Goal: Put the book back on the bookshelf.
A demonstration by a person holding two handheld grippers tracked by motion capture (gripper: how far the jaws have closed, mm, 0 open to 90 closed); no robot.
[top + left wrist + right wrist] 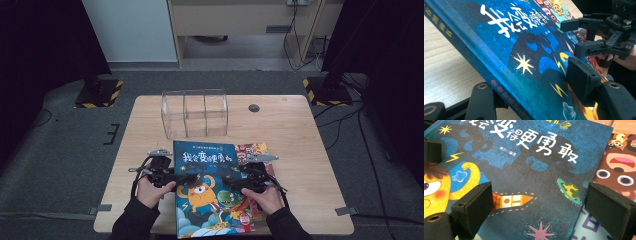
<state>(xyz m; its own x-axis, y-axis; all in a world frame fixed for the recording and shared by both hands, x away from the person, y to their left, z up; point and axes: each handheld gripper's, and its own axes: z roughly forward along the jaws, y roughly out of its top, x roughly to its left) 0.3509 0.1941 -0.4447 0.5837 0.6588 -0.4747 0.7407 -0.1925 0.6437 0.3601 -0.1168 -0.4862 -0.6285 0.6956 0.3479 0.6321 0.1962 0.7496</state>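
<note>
A blue picture book [207, 185] with a yellow monster on its cover lies on top of a second, colourful book [255, 150] at the near middle of the table. My left gripper [190, 178] reaches in from the left. In the left gripper view its jaws straddle the blue book [519, 50] at the spine edge, one beneath and one over the cover, standing open. My right gripper [234, 184] hovers open over the cover's right part. In the right gripper view its jaws [541, 207] span the blue book [536, 170] and the edge of the second book [619, 167].
A clear plastic organizer [194, 114] with three compartments stands behind the books on the wooden table [300, 130]. A small dark round hole [254, 108] sits at the back right. Black stands with striped bases flank the table on the floor.
</note>
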